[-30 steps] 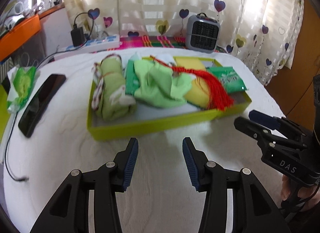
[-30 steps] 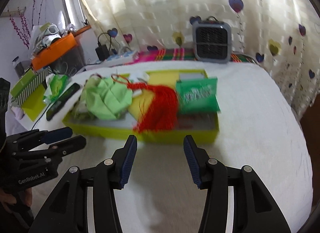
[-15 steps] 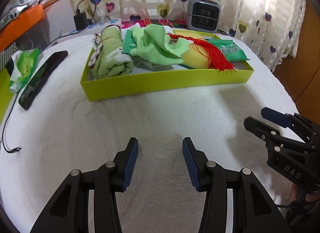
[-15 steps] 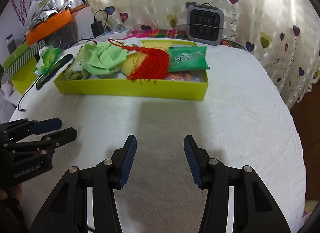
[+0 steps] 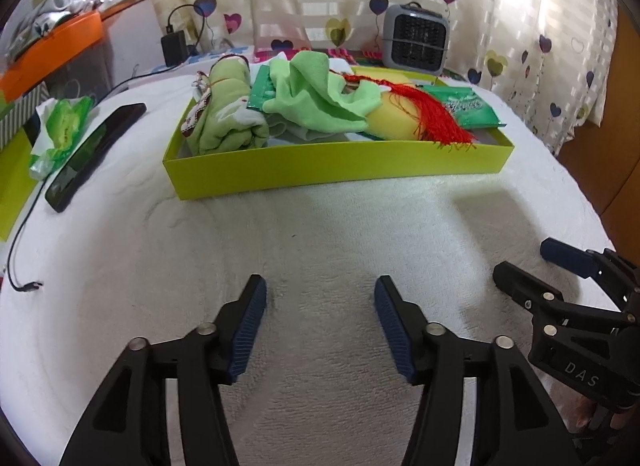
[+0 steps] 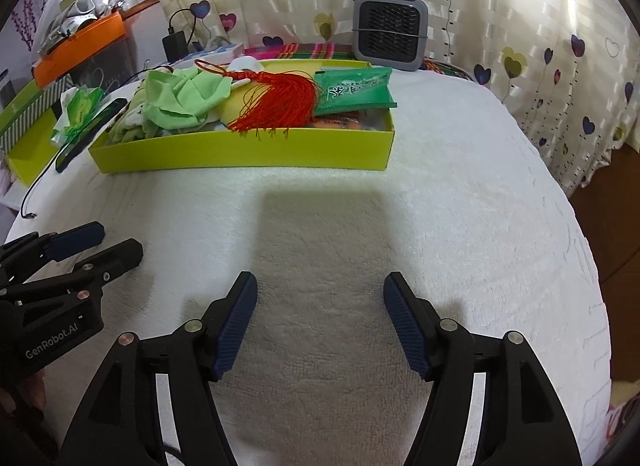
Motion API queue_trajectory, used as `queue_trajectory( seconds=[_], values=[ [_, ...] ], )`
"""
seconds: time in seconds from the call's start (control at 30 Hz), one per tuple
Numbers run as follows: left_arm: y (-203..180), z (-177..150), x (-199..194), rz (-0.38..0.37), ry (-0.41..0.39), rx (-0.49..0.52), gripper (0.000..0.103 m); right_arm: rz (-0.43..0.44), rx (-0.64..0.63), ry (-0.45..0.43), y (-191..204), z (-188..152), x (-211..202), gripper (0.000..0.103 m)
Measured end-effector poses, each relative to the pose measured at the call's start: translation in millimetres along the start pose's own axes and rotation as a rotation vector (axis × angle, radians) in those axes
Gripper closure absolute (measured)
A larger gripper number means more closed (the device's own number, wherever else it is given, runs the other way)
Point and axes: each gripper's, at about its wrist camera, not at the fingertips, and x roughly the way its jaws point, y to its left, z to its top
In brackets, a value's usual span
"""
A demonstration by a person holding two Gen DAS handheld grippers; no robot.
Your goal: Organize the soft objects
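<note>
A: Now, both hand-held grippers are recorded well back from the shallow lime-green cardboard tray [image 5: 336, 167]; a second ago they were hanging close over it. The left gripper [image 5: 320, 326] is spread wide with nothing between its pads, and so is the right gripper [image 6: 320, 326].

B: Location of the soft items?

A: All are seen inside the tray: a rolled pale-green towel [image 5: 224, 117] at the left end, a crumpled light-green cloth [image 5: 316, 99] at the middle, a red silk tassel [image 6: 280, 99] draped over the near wall, and a green foil packet [image 6: 354, 89] at the right end. No soft item is seen on the white fleece-covered table [image 6: 440, 185]. The retreat is judged to fit items already gathered, though loose sorting cannot be excluded.

B: Surroundings, obstructions?

A: A black slab-like phone [image 5: 92, 153] and a crinkled green plastic wrapper [image 5: 64, 127] are noted left of the tray, a small grey fan heater [image 6: 390, 31] behind it. Nothing is seen between grippers and tray.
</note>
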Motion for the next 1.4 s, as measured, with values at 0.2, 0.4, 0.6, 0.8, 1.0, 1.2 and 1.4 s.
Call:
queue_trajectory(
  seconds=[0.2,0.4,0.6,0.8,1.0,1.2,1.4],
  values=[
    [-2.4,1.2,1.1,0.008,0.000,0.010,0.042,-0.001,0.009,0.002,-0.6,-1.3,-1.0,0.036],
    [-4.8,1.1,2.7,0.006,0.004,0.024,0.037,-0.006,0.018,0.001,-1.0,-2.7,-2.0,0.035],
    [-5.4,0.9,2.8,0.008,0.004,0.026,0.037,-0.005,0.020,0.000,-0.9,-2.7,-1.8,0.035],
    [-5.5,1.0,2.8,0.008,0.004,0.026,0.036,-0.005,0.020,0.001,-0.9,-2.8,-2.2,0.035],
    [-5.8,0.9,3.0,0.008,0.004,0.026,0.036,-0.004,0.020,0.001,-0.9,-2.7,-2.1,0.035],
    [-5.9,1.0,3.0,0.008,0.004,0.027,0.036,-0.004,0.021,0.000,-0.8,-2.6,-1.9,0.035],
    [-5.9,1.0,3.0,0.008,0.004,0.027,0.036,-0.004,0.021,0.001,-0.8,-2.8,-1.9,0.035]
  ],
)
